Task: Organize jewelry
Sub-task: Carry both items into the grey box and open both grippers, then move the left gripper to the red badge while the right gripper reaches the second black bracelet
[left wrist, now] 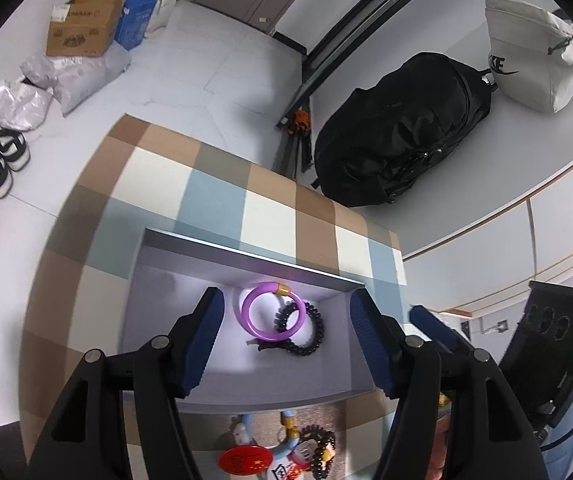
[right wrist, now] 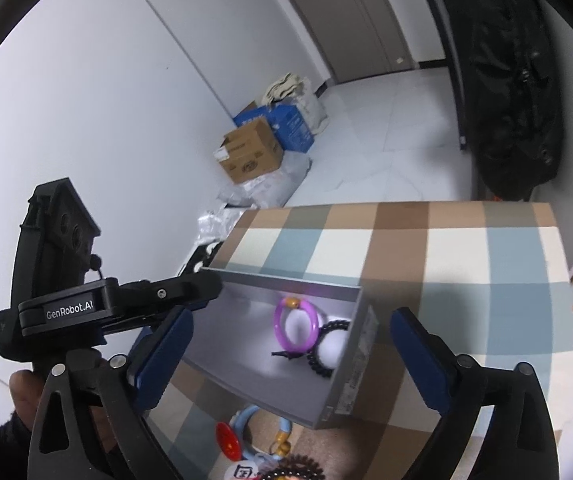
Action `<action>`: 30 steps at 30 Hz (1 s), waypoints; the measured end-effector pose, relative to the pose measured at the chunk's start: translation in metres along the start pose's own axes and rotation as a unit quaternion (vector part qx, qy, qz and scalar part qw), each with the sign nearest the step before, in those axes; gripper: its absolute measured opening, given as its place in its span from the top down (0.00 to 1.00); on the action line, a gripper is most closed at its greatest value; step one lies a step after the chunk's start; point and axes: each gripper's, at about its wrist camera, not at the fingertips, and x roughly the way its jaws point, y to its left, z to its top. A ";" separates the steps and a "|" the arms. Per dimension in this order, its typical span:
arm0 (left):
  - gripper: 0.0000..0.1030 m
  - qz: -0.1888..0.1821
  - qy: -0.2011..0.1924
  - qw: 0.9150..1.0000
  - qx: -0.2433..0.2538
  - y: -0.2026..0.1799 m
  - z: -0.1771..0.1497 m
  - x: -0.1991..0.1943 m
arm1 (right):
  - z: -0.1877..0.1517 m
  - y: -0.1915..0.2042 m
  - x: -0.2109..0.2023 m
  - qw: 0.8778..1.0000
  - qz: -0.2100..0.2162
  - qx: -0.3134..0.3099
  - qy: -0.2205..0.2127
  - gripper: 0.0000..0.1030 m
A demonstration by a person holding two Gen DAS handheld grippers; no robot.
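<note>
Checked tablecloth (left wrist: 270,208), in brown, cream and blue squares, is spread over the table. A shallow grey tray (left wrist: 246,258) is set on it directly ahead of the fingers; loose trinkets (left wrist: 282,450) are laid nearer, beneath the tool.

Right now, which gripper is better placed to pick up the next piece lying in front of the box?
Left, probably. The left gripper hangs open straight above the box, the loose pile just beneath it. The right gripper, also open, sits off to the side.
</note>
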 end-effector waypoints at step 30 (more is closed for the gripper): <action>0.25 0.145 -0.063 0.977 0.143 -0.024 -0.084 -0.022 | -0.060 0.004 -0.057 0.997 -0.052 -0.037 -0.046 0.00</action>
